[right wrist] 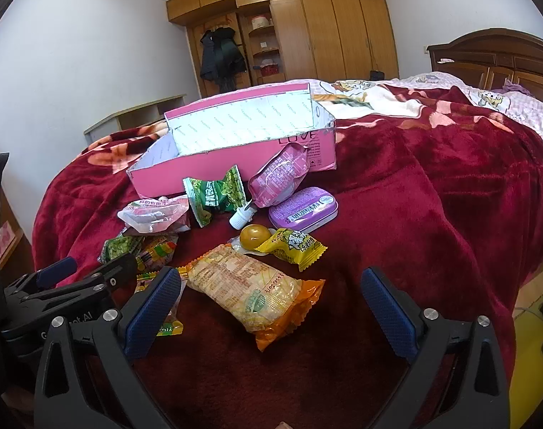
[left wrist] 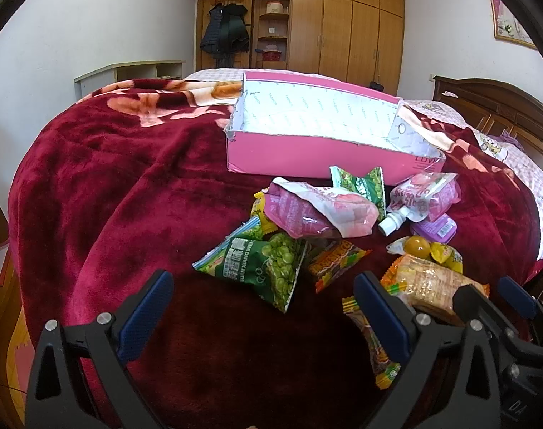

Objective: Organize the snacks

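Several snack packs lie in a heap on a red blanket [left wrist: 110, 186], in front of an empty pink box [left wrist: 318, 136], which also shows in the right wrist view [right wrist: 235, 164]. My left gripper [left wrist: 264, 286] is open, just short of a green pea pack [left wrist: 268, 268]. My right gripper [right wrist: 271, 286] is open and empty, its fingers either side of an orange cracker pack [right wrist: 253, 293]. Behind that lie a yellow jelly cup [right wrist: 253, 237], a yellow candy [right wrist: 296, 246], a purple tin [right wrist: 303, 212] and a pink pouch [right wrist: 278, 175]. The right gripper also shows in the left wrist view [left wrist: 486, 296].
The bed fills both views, with a wooden headboard [right wrist: 493, 57] at the right. A wooden wardrobe [right wrist: 325, 28] and a hanging dark coat [right wrist: 219, 57] stand at the far wall. The bed's edge drops to the floor at the right [right wrist: 532, 296].
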Motion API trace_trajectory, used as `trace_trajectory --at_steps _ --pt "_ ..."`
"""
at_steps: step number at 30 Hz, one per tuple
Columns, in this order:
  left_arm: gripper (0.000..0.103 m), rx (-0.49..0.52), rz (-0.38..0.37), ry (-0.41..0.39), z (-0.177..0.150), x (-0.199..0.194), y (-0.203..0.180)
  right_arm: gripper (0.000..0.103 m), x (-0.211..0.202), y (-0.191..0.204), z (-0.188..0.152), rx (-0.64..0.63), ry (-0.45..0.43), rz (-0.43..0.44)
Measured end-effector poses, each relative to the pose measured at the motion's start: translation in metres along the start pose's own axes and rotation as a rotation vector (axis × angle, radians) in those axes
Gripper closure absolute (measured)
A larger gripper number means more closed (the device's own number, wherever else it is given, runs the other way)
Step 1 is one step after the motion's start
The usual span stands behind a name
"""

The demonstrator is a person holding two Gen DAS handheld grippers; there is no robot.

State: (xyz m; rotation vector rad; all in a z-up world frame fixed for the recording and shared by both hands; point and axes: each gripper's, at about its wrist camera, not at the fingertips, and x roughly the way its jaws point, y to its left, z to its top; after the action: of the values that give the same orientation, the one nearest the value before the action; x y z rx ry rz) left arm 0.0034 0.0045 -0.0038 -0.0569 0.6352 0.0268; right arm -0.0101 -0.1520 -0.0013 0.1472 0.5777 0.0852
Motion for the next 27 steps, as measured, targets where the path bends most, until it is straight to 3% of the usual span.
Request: trace_trajectory --at_steps 27 --pt "0.0 -0.006 -0.001 -0.001 0.0006 -0.0006 0.0032 0.0 0.0 0.0002 -0.0002 0.003 0.003 0.005"
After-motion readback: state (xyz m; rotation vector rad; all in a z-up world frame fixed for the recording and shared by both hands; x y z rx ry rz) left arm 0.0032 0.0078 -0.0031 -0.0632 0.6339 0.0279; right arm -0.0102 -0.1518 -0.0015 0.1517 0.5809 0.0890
